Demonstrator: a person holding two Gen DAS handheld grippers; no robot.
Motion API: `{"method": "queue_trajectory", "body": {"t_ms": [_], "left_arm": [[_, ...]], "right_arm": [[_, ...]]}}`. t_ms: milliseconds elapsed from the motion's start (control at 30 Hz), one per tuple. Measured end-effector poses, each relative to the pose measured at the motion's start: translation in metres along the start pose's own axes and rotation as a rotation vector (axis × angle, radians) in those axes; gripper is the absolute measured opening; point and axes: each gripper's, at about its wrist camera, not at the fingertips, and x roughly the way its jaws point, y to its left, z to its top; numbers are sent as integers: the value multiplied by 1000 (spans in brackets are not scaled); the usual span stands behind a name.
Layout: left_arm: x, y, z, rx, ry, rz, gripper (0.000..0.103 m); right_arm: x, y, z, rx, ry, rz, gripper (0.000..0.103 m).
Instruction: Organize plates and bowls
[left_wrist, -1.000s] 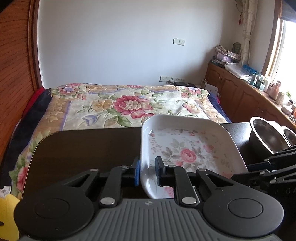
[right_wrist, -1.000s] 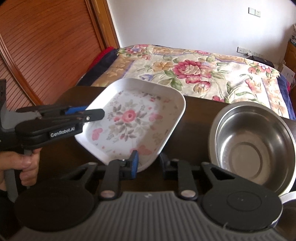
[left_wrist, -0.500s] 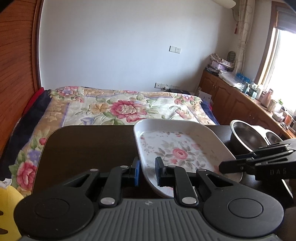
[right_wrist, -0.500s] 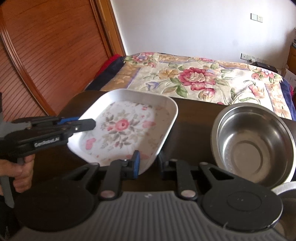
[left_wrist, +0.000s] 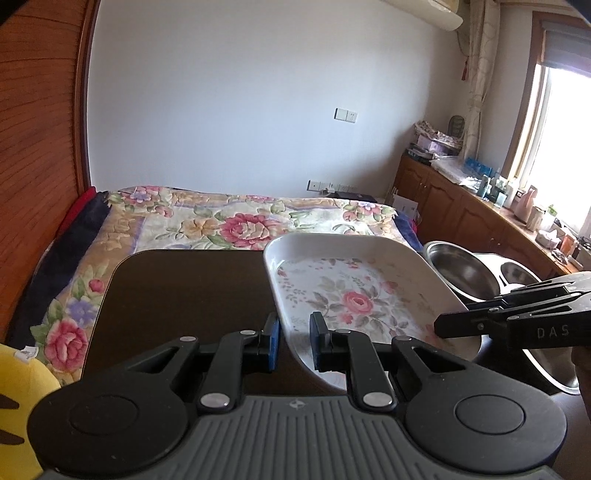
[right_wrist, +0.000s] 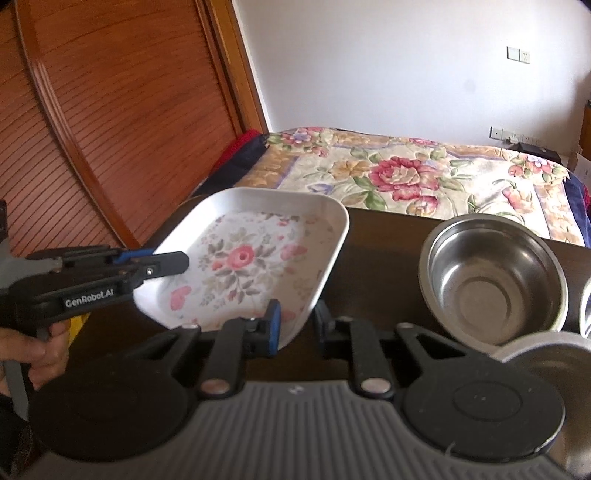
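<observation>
The left gripper is clamped on the near left edge of a white rectangular plate printed with pink roses, its blue-padded finger outside the rim and the other inside. The right gripper bites the plate's opposite edge, the rim between its pads; its jaws have just been closing a little further on it. Between the two, the plate hangs tilted above a dark brown table, clear of the top.

Just right of the plate a steel bowl stands upright on the table. The rim of a second bowl shows at the right edge of the right wrist view, and a third metal rim lies close under that gripper's body. In the left wrist view the right gripper reaches in from the right and covers the plate's far corner and part of the bowl.

A hand grips the left gripper's handle at the lower left of the right wrist view. White lettering on the side of that gripper reads "GenRobot.AI"; the side of the right one shows "DAS", cut off at the frame edge.

Beyond the table lies a bed with a floral quilt, a wood slatted door to its left, and a wooden cabinet crowded with small bottles and boxes under the window.
</observation>
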Motion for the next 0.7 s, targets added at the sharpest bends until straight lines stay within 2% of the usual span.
{"method": "queue_trajectory", "body": {"t_ms": [333, 700], "left_arm": [[-41, -22, -22, 18, -27, 6, 47], [-79, -46, -57, 32, -47, 5, 47]], "right_arm": [[-31, 6, -17, -21, -32, 21, 21], [-44, 2, -31, -8, -63, 39, 21]]}}
